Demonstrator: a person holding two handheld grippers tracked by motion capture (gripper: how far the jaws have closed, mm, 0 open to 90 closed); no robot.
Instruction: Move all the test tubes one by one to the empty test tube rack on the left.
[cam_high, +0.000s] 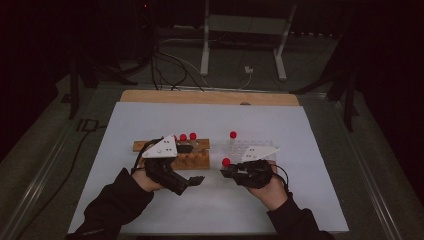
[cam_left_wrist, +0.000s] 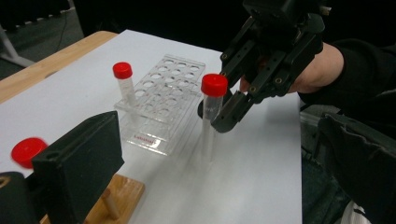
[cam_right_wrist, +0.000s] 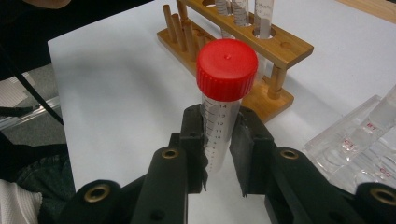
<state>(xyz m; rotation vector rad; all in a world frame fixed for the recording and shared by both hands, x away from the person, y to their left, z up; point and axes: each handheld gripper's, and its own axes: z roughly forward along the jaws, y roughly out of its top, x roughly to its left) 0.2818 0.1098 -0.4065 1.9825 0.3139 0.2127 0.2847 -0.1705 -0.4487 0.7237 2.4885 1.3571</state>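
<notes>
Fingers of the right gripper pinch the clear plastic tube with the red screw cap on its graduated wall, below the cap, holding it upright with its foot just above the white sheet. Transfer looks to be the step in hand: the tube hangs near the clear plastic perforated rack, where one red-capped tube already stands. Next, its foot likely needs lining up over a free hole. The left gripper hovers empty, fingers spread, beside the wooden tube rack.
</notes>
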